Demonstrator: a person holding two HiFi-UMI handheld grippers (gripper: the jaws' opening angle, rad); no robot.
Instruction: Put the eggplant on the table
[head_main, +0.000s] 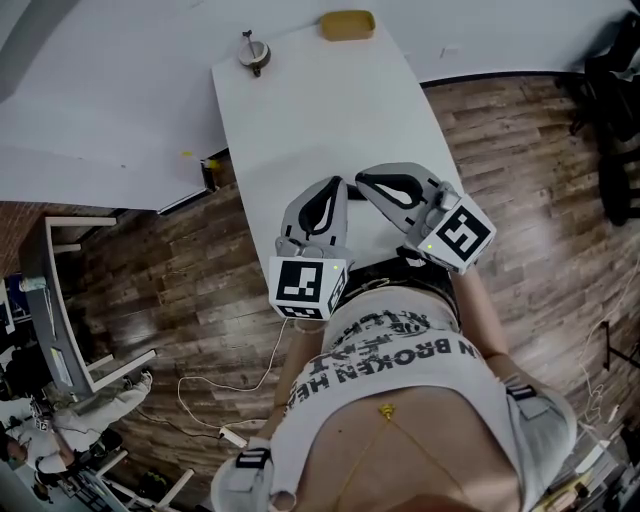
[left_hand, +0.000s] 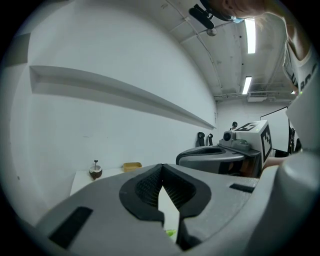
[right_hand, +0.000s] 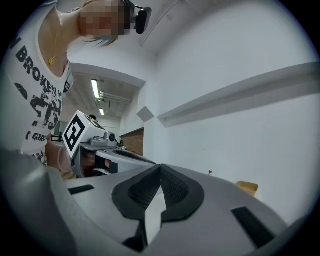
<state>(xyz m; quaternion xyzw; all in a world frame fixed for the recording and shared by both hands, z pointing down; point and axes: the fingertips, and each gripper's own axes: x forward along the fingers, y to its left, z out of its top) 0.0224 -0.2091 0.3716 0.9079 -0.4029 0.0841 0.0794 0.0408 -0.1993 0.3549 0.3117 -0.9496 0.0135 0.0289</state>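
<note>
eggplant: we could not pick it out in any view, so we had no place for it on the table (head_main: 300, 120).
eggplant axis / heading: we could not tell.
eggplant looks: we could not tell.
green patch (left_hand: 170, 233): small and bright, seen low through the gap under the left pads. We could not tell what it was.
left gripper (head_main: 338, 183): over the table's near end, pointing toward its far end. The jaws were together, tips touching, with nothing between them.
right gripper (head_main: 362, 178): just beside the left one, over the same near end and angled in toward it. The jaws were closed tip to tip with nothing between them.
in the way: from the head view, both gripper bodies and their marker cubes covered the table's near end.
yellow tray (head_main: 347, 25): at the table's far edge, right of centre.
round thing (head_main: 253, 52): small, brown below and pale on top, with a thin upright stalk. It sat at the table's far left corner, well apart from the tray.
mid table: bare white top between the grippers and the two far items.
wall (left_hand: 100, 140): white, running along the table's far end and left side, with a long ledge (left_hand: 125, 97) above table level.
floor (head_main: 520, 150): wood planks on both sides of the table.
cable (head_main: 230, 385): white, loose on the floor left of the table's near end.
person: a printed white shirt (head_main: 400, 370) at the table's near end.
</note>
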